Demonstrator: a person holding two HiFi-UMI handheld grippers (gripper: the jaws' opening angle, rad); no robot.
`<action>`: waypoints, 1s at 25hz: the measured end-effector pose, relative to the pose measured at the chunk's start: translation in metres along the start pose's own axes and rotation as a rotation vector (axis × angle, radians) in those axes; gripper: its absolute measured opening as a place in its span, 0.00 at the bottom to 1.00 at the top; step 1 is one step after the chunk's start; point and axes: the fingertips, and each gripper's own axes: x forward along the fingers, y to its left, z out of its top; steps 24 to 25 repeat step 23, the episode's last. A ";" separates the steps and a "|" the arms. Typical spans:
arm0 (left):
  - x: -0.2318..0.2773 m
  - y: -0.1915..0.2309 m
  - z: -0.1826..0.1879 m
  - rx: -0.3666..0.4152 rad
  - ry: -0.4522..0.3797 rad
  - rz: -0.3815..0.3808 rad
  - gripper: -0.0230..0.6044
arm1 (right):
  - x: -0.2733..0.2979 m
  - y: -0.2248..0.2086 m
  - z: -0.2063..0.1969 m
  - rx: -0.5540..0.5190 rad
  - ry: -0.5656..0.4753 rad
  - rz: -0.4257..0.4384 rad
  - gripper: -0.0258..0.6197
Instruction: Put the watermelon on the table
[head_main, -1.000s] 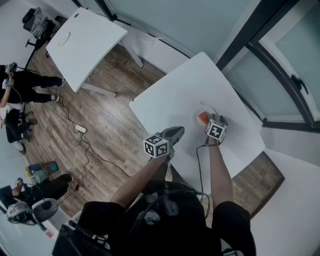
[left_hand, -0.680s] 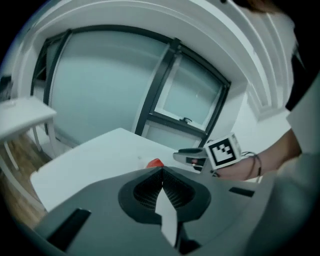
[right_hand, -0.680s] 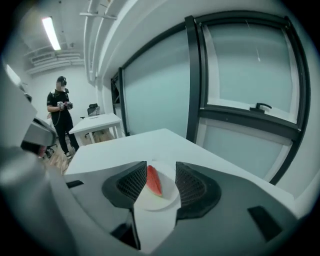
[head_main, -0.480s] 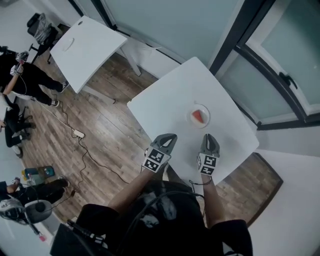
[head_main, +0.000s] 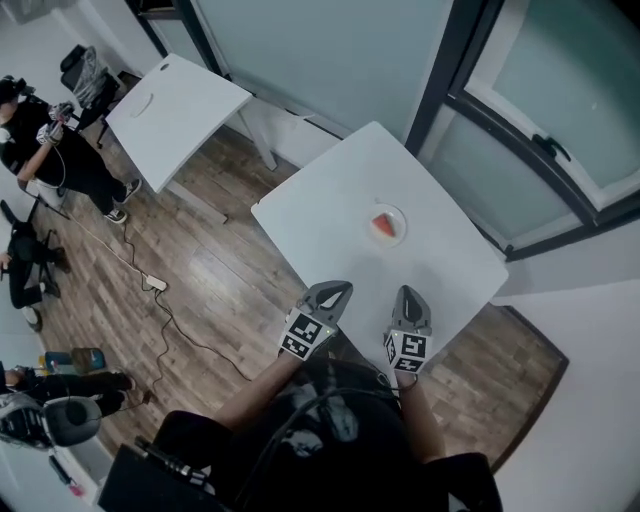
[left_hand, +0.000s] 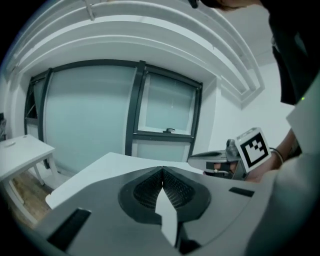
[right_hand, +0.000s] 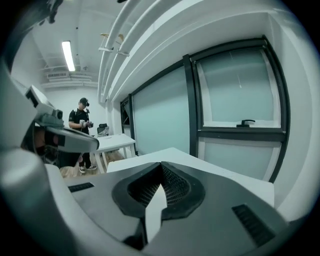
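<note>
Watermelon (head_main: 383, 225) sits on its plate (head_main: 401, 232) near the middle of the table (head_main: 330, 210), left gripper (head_main: 338, 287) and right gripper (head_main: 408, 293) both pinched together and empty at the table's near edge, so the only likely risk is a stray swing across the table knocking the plate.

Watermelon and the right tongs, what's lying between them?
In the head view, only bare white table lies between the watermelon on its plate and the shut right tongs.
</note>
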 end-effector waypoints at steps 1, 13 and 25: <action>-0.001 -0.010 -0.001 0.057 0.015 -0.026 0.04 | -0.007 0.002 -0.001 0.017 -0.002 0.001 0.06; -0.020 -0.021 0.014 0.122 0.015 -0.114 0.04 | -0.037 0.045 0.040 -0.006 -0.074 0.050 0.06; -0.029 -0.009 0.008 0.054 0.015 -0.089 0.04 | -0.038 0.050 0.027 -0.005 -0.030 0.056 0.06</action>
